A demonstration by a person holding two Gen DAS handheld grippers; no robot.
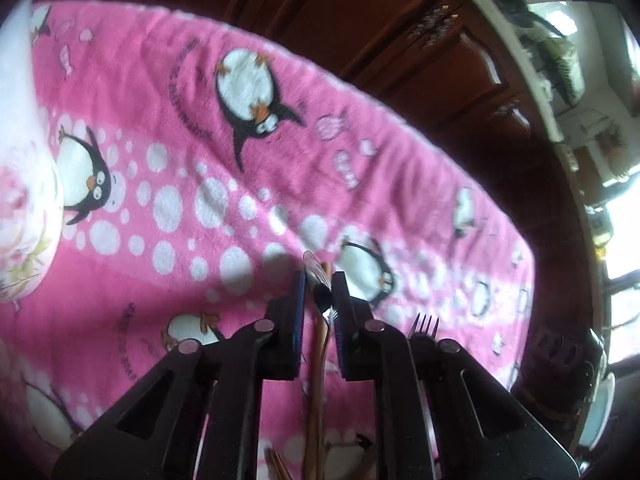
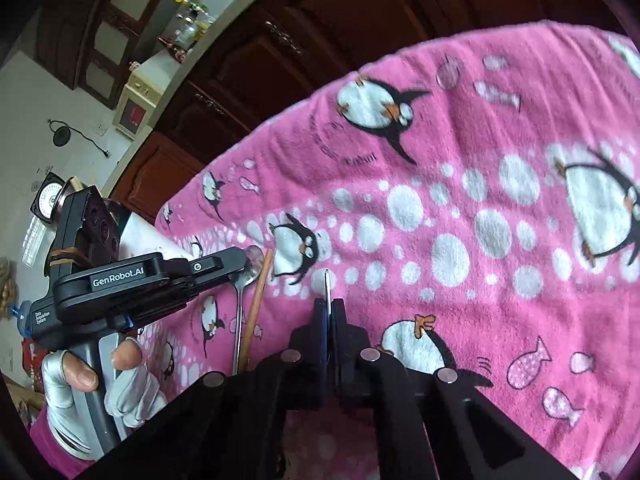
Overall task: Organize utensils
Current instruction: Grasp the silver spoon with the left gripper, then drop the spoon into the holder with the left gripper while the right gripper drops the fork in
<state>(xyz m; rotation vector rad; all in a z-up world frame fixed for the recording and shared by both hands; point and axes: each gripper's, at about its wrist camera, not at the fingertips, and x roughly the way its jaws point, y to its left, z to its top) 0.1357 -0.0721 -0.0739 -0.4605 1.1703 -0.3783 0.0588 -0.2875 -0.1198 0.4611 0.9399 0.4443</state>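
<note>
The left gripper (image 2: 246, 266) is matte black with a white "GenRobot.AI" label, a brown rubber band behind that label and a grey handle below it. The left hand (image 2: 86, 376) wears a white glove with bare fingertips. Blue-faced fingers (image 1: 298, 304), silver pivot pins.

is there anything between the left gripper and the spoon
No. The left gripper already has its fingers on either side of the spoon, with a wooden chopstick right beside it on the pink towel.
</note>
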